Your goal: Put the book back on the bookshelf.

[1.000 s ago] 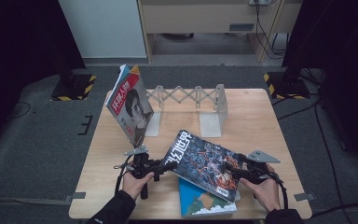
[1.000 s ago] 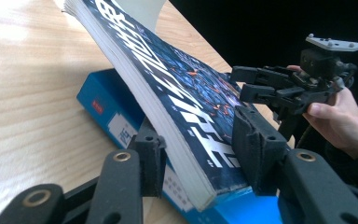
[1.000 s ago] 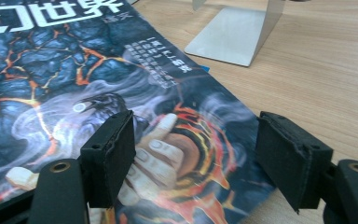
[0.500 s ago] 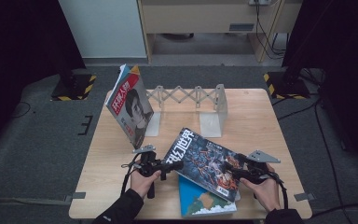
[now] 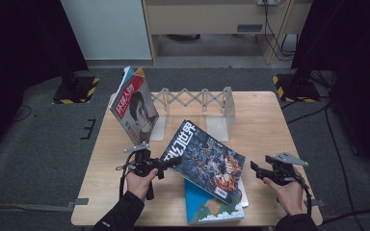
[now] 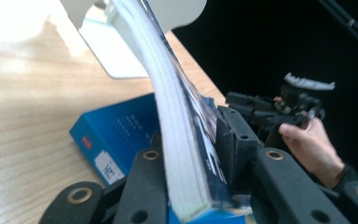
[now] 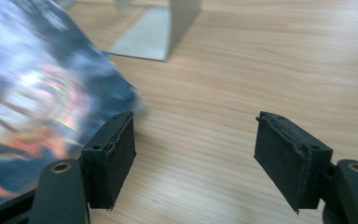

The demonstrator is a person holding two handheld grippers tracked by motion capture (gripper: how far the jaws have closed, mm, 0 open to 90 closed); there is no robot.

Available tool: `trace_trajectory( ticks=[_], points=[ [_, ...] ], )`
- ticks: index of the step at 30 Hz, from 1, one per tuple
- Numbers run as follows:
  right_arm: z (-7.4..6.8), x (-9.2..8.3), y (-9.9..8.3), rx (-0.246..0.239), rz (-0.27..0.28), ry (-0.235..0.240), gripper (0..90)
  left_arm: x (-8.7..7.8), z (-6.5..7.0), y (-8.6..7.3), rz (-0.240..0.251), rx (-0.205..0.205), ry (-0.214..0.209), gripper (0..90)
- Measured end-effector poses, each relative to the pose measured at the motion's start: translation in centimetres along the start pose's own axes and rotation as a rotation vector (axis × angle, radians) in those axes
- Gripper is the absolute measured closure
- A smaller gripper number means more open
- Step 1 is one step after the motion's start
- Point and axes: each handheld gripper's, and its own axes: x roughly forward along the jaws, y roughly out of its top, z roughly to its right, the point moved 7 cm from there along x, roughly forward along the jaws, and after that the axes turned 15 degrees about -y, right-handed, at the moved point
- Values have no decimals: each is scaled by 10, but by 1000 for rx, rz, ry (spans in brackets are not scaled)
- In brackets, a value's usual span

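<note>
Your table [image 5: 270,120] carries a folding metal rack [image 5: 192,103] at the back, with one magazine [image 5: 135,108] already leaning upright at its left end. In front of the rack, the dark-covered magazine [image 5: 204,159] you are working on is tilted up off the table, its left edge raised and its lower right part resting over a blue book [image 5: 207,209] that lies flat near your edge.

Your left gripper [image 5: 166,163] has just been closing, and in the left gripper view its pads are pinched on the magazine's [image 6: 186,140] edge, pages and cover together between them. Your right gripper [image 5: 256,171] stands spread and empty just off the magazine's right side; the right gripper view shows bare wood between its open jaws and the cover [image 7: 37,93] beside the left one.

Judge this magazine as light but floppy: the page block already bows above your grip. The glossy cover will likely slide, so hold near the spine where it is stiffest, and bring the right gripper to the opposite edge before you stand it in the rack.
</note>
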Motion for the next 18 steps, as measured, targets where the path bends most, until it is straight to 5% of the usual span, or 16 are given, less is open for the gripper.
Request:
trace_trajectory(
  ticks=[6,12,18],
  points=[
    [18,8,-17,-48,-97,-70,261,-1,9,12,22,14,-10,762],
    [19,15,-29,-98,-172,-69,191,-2,17,21,39,23,-18,782],
    [20,18,-34,-130,-192,-74,147,-7,27,37,93,24,-51,817]
  ],
)
